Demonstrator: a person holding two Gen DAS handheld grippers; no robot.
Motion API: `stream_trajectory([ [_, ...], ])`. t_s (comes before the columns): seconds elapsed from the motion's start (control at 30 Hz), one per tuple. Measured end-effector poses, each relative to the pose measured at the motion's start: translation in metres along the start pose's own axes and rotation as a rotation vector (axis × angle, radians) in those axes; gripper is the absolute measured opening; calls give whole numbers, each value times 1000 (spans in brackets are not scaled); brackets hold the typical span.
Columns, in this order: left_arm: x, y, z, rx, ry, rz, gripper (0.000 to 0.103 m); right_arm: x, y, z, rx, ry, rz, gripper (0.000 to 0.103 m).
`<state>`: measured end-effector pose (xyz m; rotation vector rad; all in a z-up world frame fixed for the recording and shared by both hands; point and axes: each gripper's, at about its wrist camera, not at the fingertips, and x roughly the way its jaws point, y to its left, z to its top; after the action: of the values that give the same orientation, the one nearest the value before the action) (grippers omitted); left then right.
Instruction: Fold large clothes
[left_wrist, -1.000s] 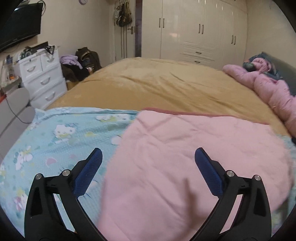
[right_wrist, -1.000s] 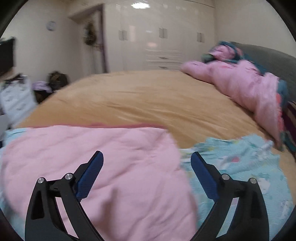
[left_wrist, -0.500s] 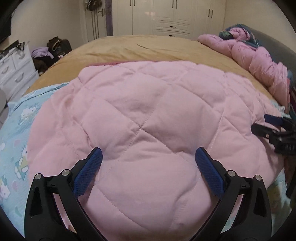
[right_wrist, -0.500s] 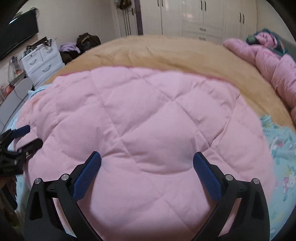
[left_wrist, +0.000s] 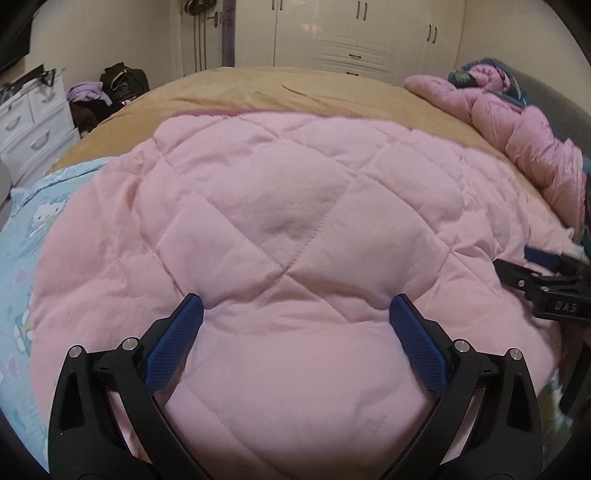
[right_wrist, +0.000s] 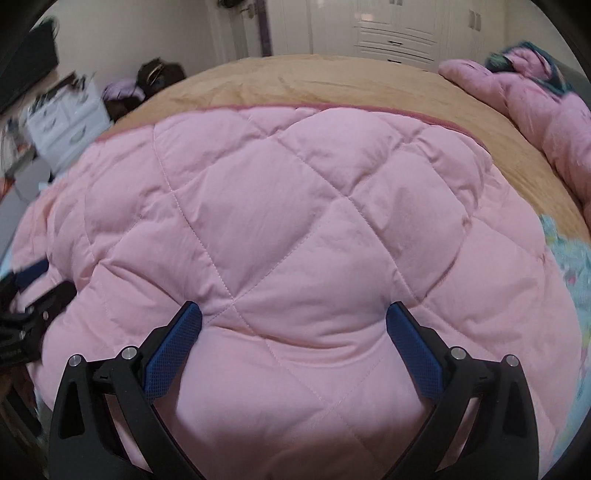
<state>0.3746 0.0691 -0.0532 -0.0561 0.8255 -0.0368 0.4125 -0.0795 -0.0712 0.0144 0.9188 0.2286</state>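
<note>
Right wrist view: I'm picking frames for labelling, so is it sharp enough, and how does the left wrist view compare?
Right wrist view: the pink quilted garment is sharp at centre, but the white dresser at the left edge is smeared. Left wrist view: crisper overall, dresser drawers legible; glare on the wardrobe doors. Both views bulge with fisheye distortion.

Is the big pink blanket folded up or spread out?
Folded over: the pink quilted blanket shows its pink side, with its light blue cartoon-print side sticking out beside it.

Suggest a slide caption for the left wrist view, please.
Open left gripper over a pink quilted garment on the tan bedspread.
</note>
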Motion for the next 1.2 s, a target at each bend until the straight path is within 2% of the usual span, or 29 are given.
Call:
stream_trajectory([
  [0.17,-17,3,-3,-13,-8,-30,95,-25,-2,-5,30,-33,18,99],
  [0.27,-29,10,-5,-40,-31,-59,95,-48,-2,-11,47,-69,69,99],
  [0.33,-39,11,-6,-38,-44,-63,95,-67,-2,-16,46,-103,111,99],
  [0.57,-79,11,-2,-69,-107,-81,95,-118,-2,-31,27,-179,152,99],
  [0.73,-110,15,-10,-79,-144,-69,95,-143,-18,-50,99,-205,206,99],
  [0.9,-133,21,-20,-93,-172,-51,95,-163,-34,-72,138,-219,193,99],
  [1.2,-151,33,-42,-116,-172,-26,95,-190,-55,-105,174,-223,171,99],
])
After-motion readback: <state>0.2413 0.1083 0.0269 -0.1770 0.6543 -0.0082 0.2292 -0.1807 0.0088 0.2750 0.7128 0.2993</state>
